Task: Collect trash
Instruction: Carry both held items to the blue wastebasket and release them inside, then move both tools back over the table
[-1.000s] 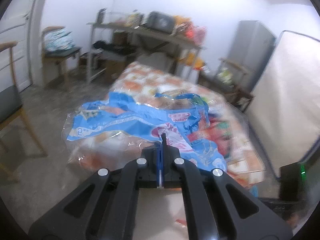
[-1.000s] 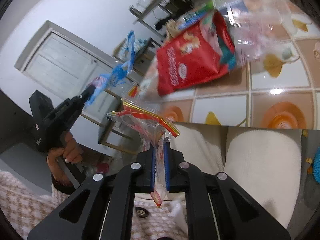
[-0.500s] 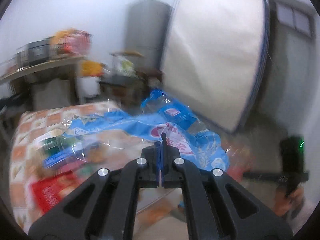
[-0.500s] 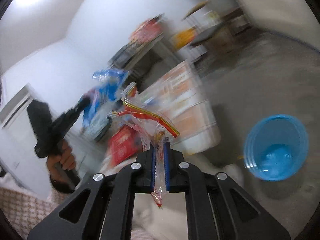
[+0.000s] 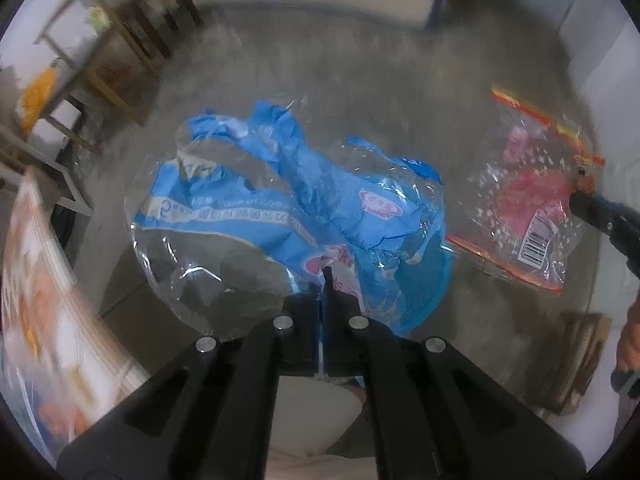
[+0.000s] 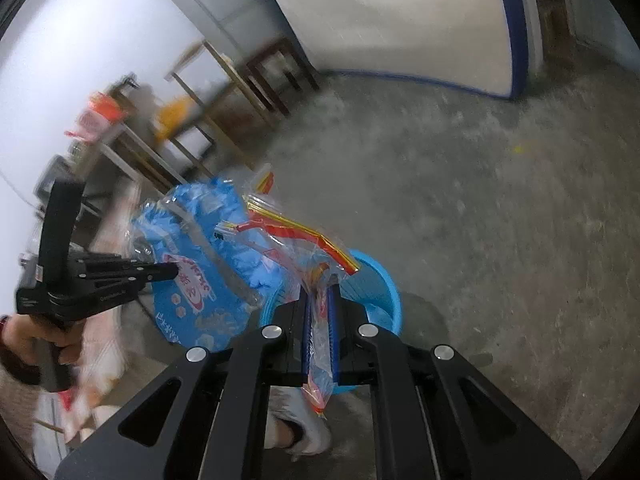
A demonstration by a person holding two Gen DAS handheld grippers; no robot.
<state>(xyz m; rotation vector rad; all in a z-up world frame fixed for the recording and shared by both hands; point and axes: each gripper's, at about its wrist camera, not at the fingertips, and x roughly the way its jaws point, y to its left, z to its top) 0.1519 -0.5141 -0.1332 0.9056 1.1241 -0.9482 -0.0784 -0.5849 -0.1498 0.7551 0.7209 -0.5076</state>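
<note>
Grippers pinching blue wrapper [image 5: 256, 208], clear bag [image 6: 316, 264]

A rough grey concrete floor [image 6: 500, 208] is carrying a blue plastic basin [image 6: 380, 280], which is sitting directly on it. A dark wooden stool [image 6: 276, 68] and a white mattress [image 6: 400, 20] are standing on it farther off.

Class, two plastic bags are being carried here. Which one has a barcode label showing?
The clear bag with red and yellow edging, held by the right gripper. The blue printed bag in the left gripper shows none.
</note>
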